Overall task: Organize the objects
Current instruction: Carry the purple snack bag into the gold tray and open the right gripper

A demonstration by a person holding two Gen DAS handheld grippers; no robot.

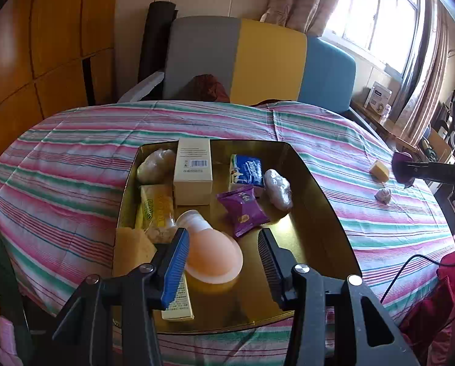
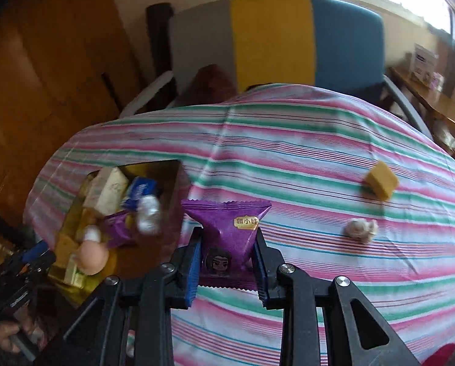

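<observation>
Right tongs (image 2: 227,262) clamping purple snack packet (image 2: 230,231) (above striped cloth), left tongs (image 1: 224,259) spread wide, holding nothing, over tray (image 1: 313,213).

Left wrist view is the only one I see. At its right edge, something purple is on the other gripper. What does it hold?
Observer: The right gripper has its jaws shut on a purple foil snack packet with a gold label and a cartoon face.
Operator: Is the packet over the gold metal tray?
Observer: No. It is above the striped tablecloth, to the right of the gold metal tray.
Operator: Where do the jaws grip it?
Observer: On its lower half; the wide top sticks out past them.
</observation>
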